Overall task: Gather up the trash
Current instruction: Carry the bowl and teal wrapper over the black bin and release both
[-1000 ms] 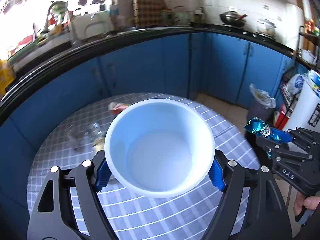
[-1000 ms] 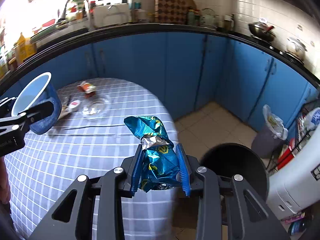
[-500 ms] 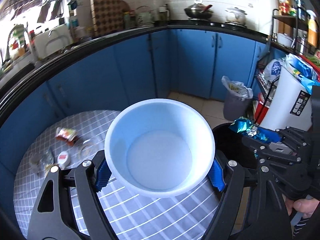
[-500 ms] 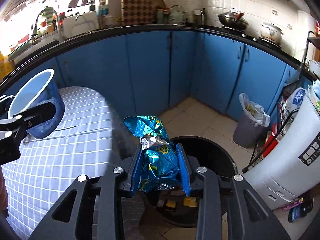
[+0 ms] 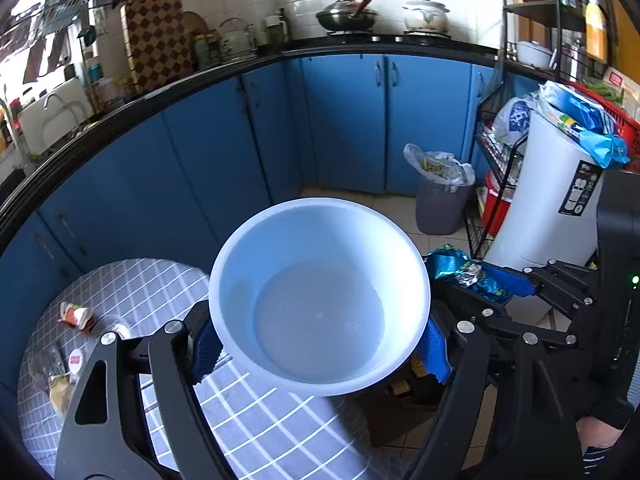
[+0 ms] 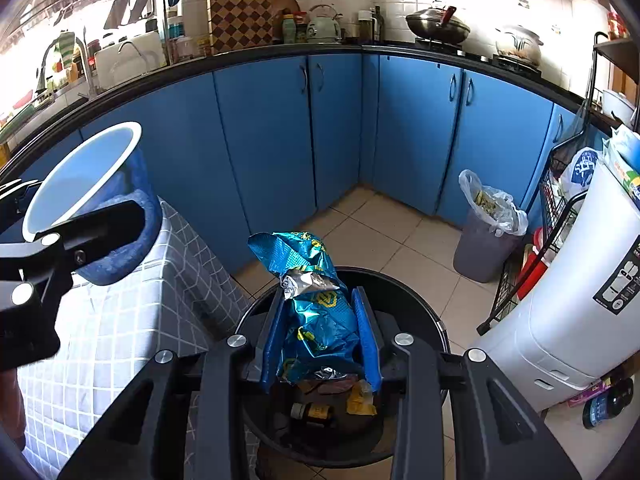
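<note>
My left gripper [image 5: 320, 348] is shut on a white paper bowl [image 5: 320, 308] with a blue outside. The bowl is upright and empty, and it hangs over the right edge of the checked table [image 5: 260, 420]. In the right wrist view the bowl [image 6: 80, 184] and the left gripper [image 6: 96, 228] show at the left. My right gripper [image 6: 320, 340] is shut on a crumpled blue snack bag [image 6: 316, 308]. It holds the bag above the mouth of a black round bin [image 6: 416, 304] on the floor beside the table. A brown bottle [image 6: 312, 412] and wrappers lie inside the bin.
A red-and-white wrapper [image 5: 74, 314] and crumpled clear plastic [image 5: 48, 364] lie at the table's far left. A grey bin with a plastic liner [image 6: 486, 236], a tall white container [image 6: 560, 300] and a wire rack [image 5: 492, 152] stand at the right. Blue cabinets [image 6: 280, 128] run behind.
Both grippers have swung right, away from the table's middle. The snack bag now hangs over the black bin, and the bowl has come to the table's edge. Neither grip has changed.
</note>
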